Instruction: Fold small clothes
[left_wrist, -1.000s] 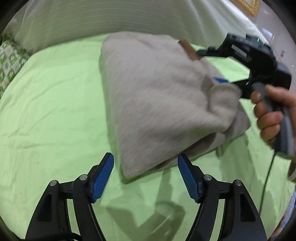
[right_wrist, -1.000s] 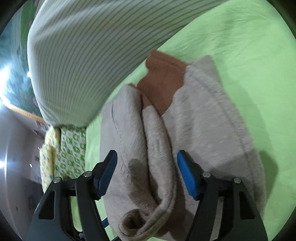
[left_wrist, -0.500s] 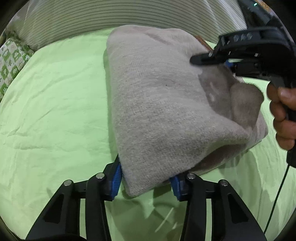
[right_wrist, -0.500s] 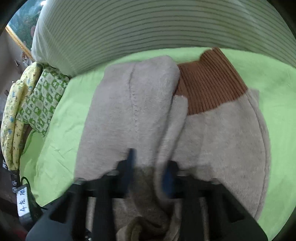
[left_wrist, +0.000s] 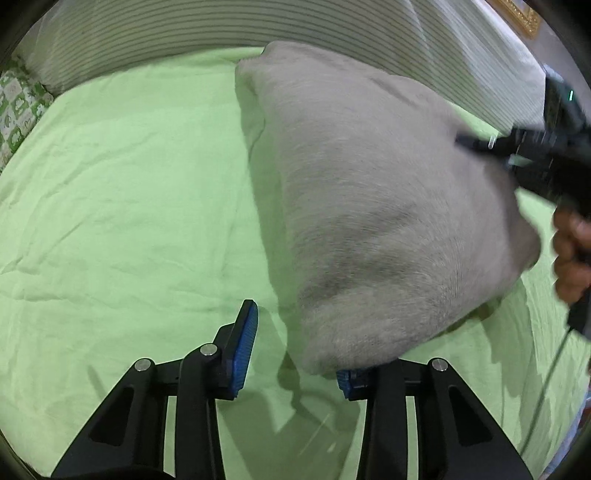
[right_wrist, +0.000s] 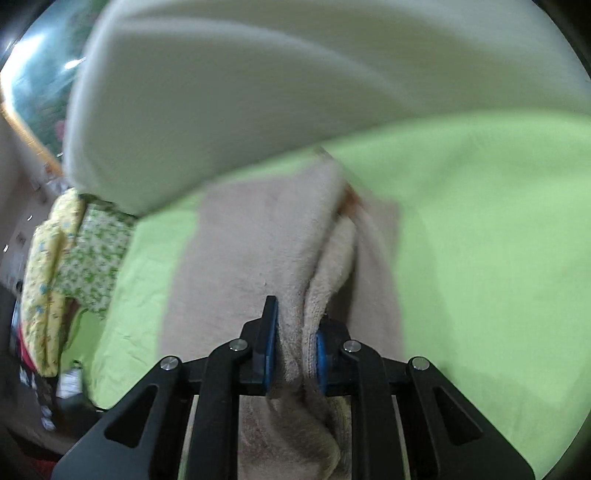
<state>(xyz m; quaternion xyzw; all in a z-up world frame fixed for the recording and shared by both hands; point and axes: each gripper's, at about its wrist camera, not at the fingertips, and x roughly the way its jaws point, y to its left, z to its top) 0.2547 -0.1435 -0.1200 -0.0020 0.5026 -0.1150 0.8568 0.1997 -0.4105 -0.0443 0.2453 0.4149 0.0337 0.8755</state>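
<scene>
A folded beige fleece garment (left_wrist: 373, 206) lies on the green bedsheet (left_wrist: 122, 206). In the left wrist view my left gripper (left_wrist: 295, 350) is open, and the garment's near corner hangs over its right finger without being pinched. My right gripper (right_wrist: 291, 350) is shut on a bunched edge of the same garment (right_wrist: 258, 258), whose brown ribbed cuff (right_wrist: 347, 199) peeks out at the far end. The right gripper also shows at the right of the left wrist view (left_wrist: 535, 155), at the garment's far edge, held by a hand.
A striped white pillow (left_wrist: 221, 33) lies along the far edge of the bed. A green patterned cushion (right_wrist: 92, 254) and a yellow one (right_wrist: 44, 280) sit at the left. Bare green sheet spreads left of the garment.
My left gripper has opened and let go of the garment's near corner. My right gripper has closed on the garment's edge and moved it; both views are blurred with motion.
</scene>
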